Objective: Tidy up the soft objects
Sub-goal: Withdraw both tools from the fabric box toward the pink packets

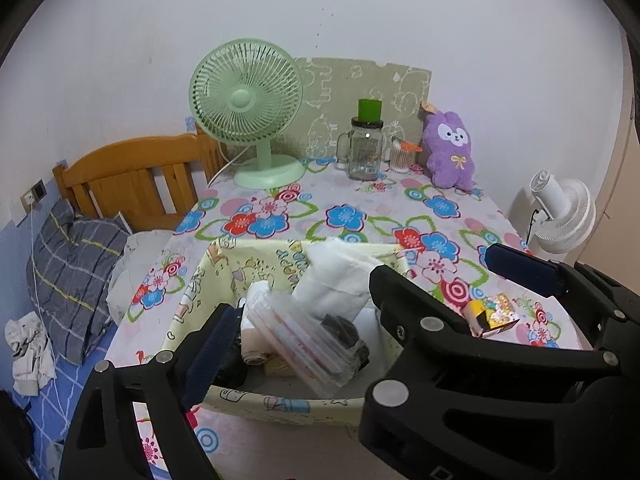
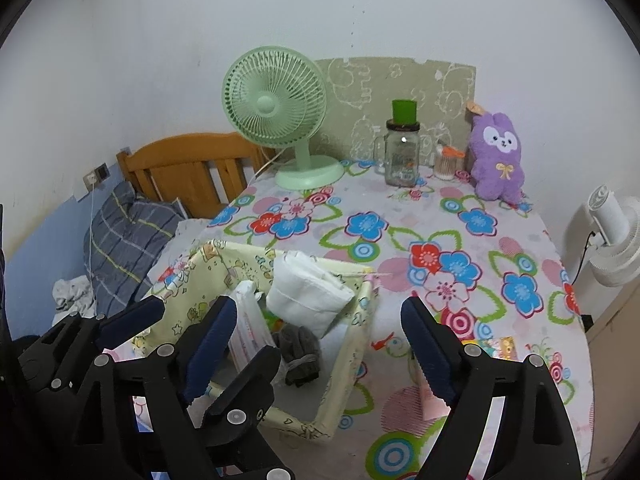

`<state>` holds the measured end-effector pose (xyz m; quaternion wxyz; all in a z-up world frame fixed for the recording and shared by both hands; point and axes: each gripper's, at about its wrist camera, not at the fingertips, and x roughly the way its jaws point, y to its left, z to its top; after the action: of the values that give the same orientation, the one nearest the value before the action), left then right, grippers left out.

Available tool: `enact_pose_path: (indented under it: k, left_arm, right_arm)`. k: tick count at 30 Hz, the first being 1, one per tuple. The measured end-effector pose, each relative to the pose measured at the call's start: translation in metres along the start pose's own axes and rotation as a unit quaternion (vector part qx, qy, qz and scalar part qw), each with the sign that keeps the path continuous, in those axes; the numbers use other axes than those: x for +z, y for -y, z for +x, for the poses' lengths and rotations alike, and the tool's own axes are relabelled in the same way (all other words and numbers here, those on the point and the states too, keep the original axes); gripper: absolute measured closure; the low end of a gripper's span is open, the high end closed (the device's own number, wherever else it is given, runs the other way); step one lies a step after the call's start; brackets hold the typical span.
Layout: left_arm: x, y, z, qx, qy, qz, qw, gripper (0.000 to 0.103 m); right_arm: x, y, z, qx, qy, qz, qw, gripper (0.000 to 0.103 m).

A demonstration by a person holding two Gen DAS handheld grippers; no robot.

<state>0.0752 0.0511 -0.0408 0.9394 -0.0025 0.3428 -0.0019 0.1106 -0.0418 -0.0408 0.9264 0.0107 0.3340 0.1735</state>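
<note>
A pale yellow fabric bin (image 1: 192,292) (image 2: 360,320) stands on the flowered table. In it lie a folded white cloth (image 1: 340,280) (image 2: 308,296), a clear plastic packet (image 1: 304,344) (image 2: 250,328) and dark grey socks (image 2: 298,354). A purple plush bunny (image 1: 450,152) (image 2: 498,160) sits upright at the table's far right. My left gripper (image 1: 304,320) is open over the bin, its fingers either side of the packet. My right gripper (image 2: 320,344) is open and empty over the bin's right side. The other gripper (image 1: 520,268) (image 2: 132,316) shows in each view.
At the back stand a green desk fan (image 1: 248,104) (image 2: 276,100), a glass jar with a green cup on it (image 1: 364,148) (image 2: 402,152) and a cotton-swab pot (image 1: 402,156). A small yellow box (image 1: 496,312) (image 2: 498,346) lies at the front right. A bed lies left; a white fan (image 2: 612,236) stands right.
</note>
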Motion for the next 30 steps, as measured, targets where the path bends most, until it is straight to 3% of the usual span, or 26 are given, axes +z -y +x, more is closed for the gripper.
enact_pose_path:
  k: [13, 30]
  left_arm:
    - [0.01, 0.028, -0.02, -0.006, 0.029, 0.013, 0.9995, 0.005]
    - [0.014, 0.072, -0.033, -0.02, 0.046, 0.024, 0.9984, 0.003]
  right_arm:
    - [0.006, 0.022, -0.035, -0.024, 0.043, 0.013, 0.999, 0.007]
    - [0.0, 0.061, -0.068, -0.059, 0.068, 0.031, 0.995, 0.004]
